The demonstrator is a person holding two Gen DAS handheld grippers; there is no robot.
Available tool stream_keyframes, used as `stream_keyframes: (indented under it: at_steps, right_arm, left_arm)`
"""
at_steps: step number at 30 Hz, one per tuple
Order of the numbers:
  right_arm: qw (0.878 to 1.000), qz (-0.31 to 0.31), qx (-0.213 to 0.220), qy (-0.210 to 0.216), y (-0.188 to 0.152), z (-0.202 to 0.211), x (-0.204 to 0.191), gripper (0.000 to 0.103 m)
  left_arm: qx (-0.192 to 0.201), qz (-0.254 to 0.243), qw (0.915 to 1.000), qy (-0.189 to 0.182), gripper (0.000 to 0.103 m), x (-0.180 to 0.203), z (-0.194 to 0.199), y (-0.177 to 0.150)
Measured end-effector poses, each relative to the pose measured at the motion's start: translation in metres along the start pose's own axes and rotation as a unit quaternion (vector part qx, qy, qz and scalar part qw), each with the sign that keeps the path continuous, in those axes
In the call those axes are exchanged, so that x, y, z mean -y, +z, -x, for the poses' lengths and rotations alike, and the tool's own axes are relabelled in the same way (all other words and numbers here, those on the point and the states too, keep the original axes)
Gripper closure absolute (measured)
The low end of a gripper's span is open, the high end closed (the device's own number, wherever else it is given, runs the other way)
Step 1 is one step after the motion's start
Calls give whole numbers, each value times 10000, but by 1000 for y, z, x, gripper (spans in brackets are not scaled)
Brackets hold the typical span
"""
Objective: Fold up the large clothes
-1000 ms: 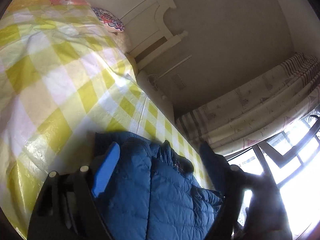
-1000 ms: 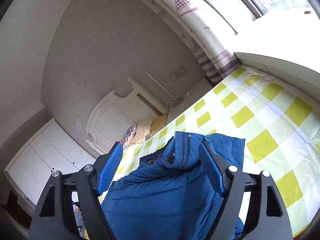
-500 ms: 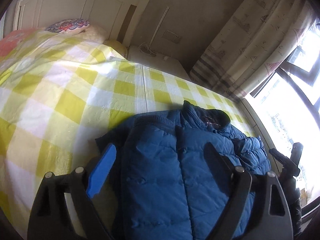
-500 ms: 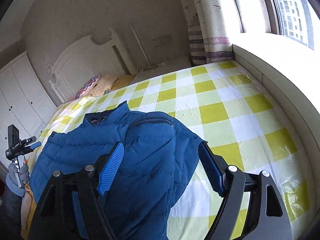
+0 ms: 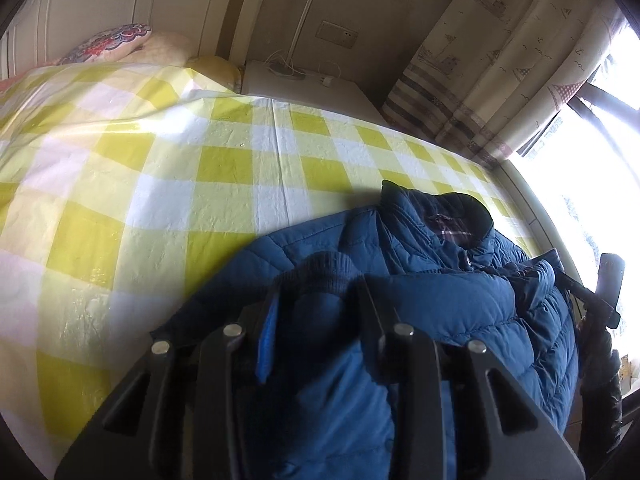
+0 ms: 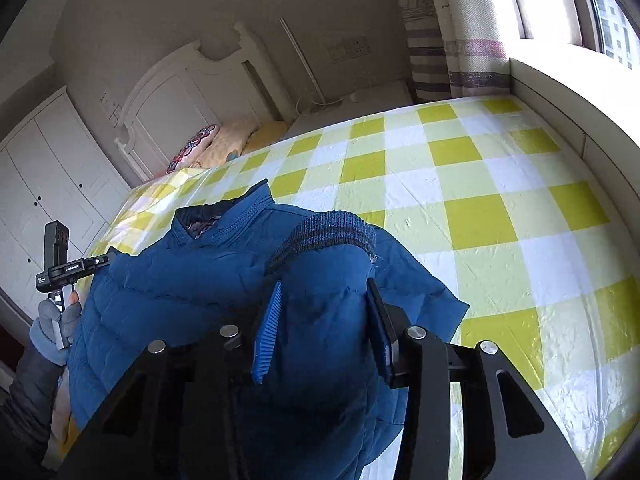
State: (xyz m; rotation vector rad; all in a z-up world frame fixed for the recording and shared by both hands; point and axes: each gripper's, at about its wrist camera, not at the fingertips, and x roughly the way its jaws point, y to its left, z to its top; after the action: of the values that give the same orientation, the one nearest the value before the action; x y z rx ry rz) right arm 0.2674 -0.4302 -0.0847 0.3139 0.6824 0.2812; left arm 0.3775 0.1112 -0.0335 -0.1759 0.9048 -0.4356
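A blue puffer jacket [image 5: 460, 320] lies on the yellow-and-white checked bed cover [image 5: 160, 184], its collar [image 5: 448, 216] toward the headboard. My left gripper [image 5: 320, 308] is shut on a sleeve with a ribbed knit cuff [image 5: 320, 272]. In the right wrist view the same jacket [image 6: 180, 280] shows, and my right gripper [image 6: 324, 316] is shut on the other sleeve just behind its ribbed cuff [image 6: 328, 232]. Both sleeves lie over the jacket's body.
A white headboard [image 6: 192, 92] and pillows [image 6: 216, 144] are at the bed's far end, a white wardrobe [image 6: 48, 176] to its left. A curtain [image 5: 500, 52] and bright window [image 6: 580, 8] line the other side. The other hand's gripper shows at each view's edge [image 6: 60, 272].
Both grippers have closed from wide open onto the sleeves, and both have come down close to the jacket, which now lies flat on the bed.
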Motion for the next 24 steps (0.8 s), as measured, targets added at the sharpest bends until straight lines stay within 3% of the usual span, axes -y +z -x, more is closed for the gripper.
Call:
stream_keyframes:
  at_steps: [1, 4, 7, 9, 12, 14, 17, 18, 19, 21, 24]
  right_arm:
    - [9995, 188, 226, -123, -3, 10, -9, 82]
    - [9946, 708, 645, -411, 1, 46, -46, 87]
    - [9887, 1031, 984, -470, 36, 79, -78, 87]
    - [9856, 1070, 1148, -631, 64, 84, -90, 87]
    - [9899, 566, 1008, -825, 95, 58, -79, 87]
    - [9908, 326, 641, -1146, 97, 19, -65, 87]
    - [9841, 143, -182, -1758, 68, -58, -36, 86]
    - [9818, 19, -494, -1831, 52, -82, -24, 84]
    - [9838, -213, -493, -1712, 40, -92, -14, 84]
    - [9851, -376, -334, -1646, 38, -88, -7, 84]
    - [9855, -594, -327, -1556, 36, -86, 1, 82]
  left_arm:
    - [203, -43, 9998, -1, 84, 2, 10, -4]
    - [704, -285, 9971, 25, 86, 17, 52, -8]
    - [1178, -286, 9926, -59, 87, 32, 96, 21]
    - [1426, -205, 9895, 145, 86, 38, 110, 45]
    - [1274, 57, 9908, 451, 86, 34, 88, 72]
    - [1035, 217, 9919, 705, 86, 27, 51, 77]
    - [581, 228, 9881, 1408, 85, 13, -22, 58]
    - [263, 280, 9866, 1586, 85, 5, -49, 47]
    - [54, 471, 9865, 1569, 83, -4, -66, 39]
    - [237, 629, 9867, 1477, 82, -11, -59, 42]
    - [175, 720, 9862, 1484, 72, -18, -59, 40]
